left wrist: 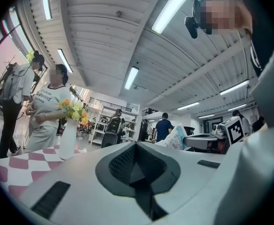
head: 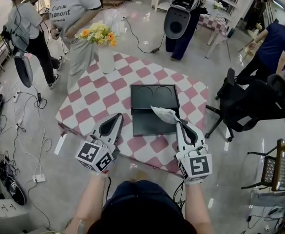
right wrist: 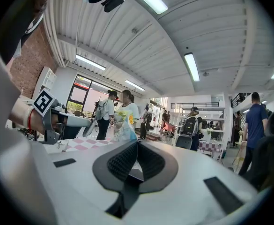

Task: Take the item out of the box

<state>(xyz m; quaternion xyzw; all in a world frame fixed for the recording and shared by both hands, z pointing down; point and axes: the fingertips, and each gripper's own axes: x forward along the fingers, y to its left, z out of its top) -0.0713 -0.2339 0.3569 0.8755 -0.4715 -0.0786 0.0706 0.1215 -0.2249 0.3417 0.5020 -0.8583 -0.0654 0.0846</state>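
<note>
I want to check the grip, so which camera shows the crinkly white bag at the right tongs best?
The head view: the bag shows whole, pinched at the right tongs above the black box. The right gripper view catches only its top past the tips; the left gripper view shows it small, side-on.

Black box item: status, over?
Right gripper shut on crinkled packet, held over open black box. Left gripper shut, empty. Nothing in the way.
</note>
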